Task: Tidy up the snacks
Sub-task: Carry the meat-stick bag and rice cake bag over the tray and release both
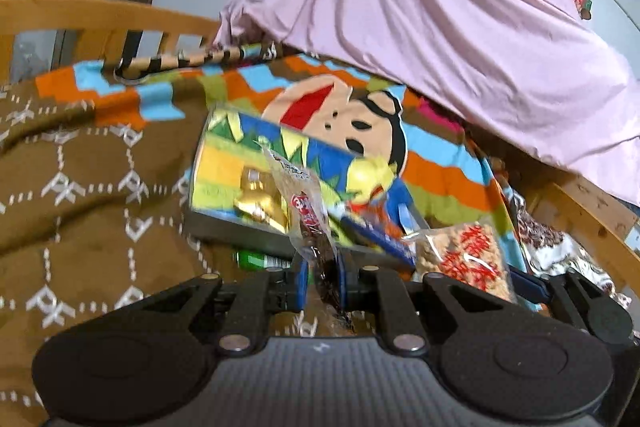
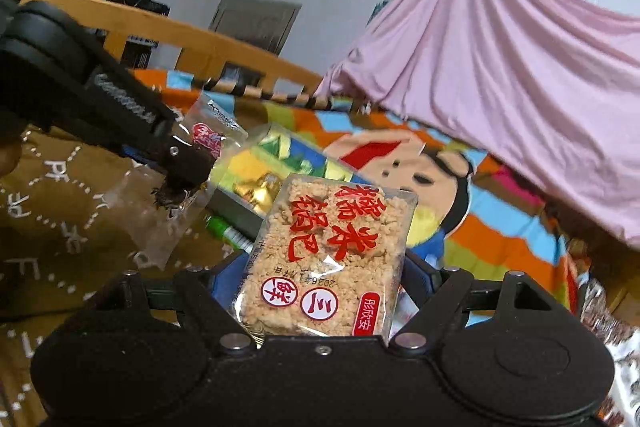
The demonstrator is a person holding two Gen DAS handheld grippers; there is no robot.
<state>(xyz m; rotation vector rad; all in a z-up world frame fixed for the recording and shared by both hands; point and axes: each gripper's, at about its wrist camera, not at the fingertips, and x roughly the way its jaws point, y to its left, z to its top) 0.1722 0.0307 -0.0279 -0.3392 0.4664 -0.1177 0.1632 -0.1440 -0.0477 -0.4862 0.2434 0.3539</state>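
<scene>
The rice cracker pack (image 2: 328,255), clear wrap with red characters over pale puffed grain, sits upright between the jaws of the right gripper (image 2: 324,279), which stand fairly wide and press its two side edges. In the left wrist view the same pack (image 1: 466,259) shows at about four o'clock of the picture's centre. The dark snack packet (image 1: 316,227), a slim clear sachet with a red label and brown filling, is pinched at its lower end by the left gripper (image 1: 322,281), whose blue pads are closed tight on it; the sachet's top leans toward eleven o'clock. From the right wrist camera that packet (image 2: 200,155) hangs at ten o'clock of the cracker pack, just apart from it.

Behind both, at twelve o'clock, lies a colourful box (image 1: 256,183) with gold-wrapped pieces inside, and a green tube (image 2: 228,233) rests against its near edge. All lie on a cartoon-print blanket (image 1: 440,163) beside a brown patterned blanket (image 1: 80,187). A pink sheet (image 2: 520,67) drapes down at two o'clock, and a wooden rail (image 1: 100,15) runs behind at eleven. Crinkled foil bags (image 1: 552,247) crowd the right edge.
</scene>
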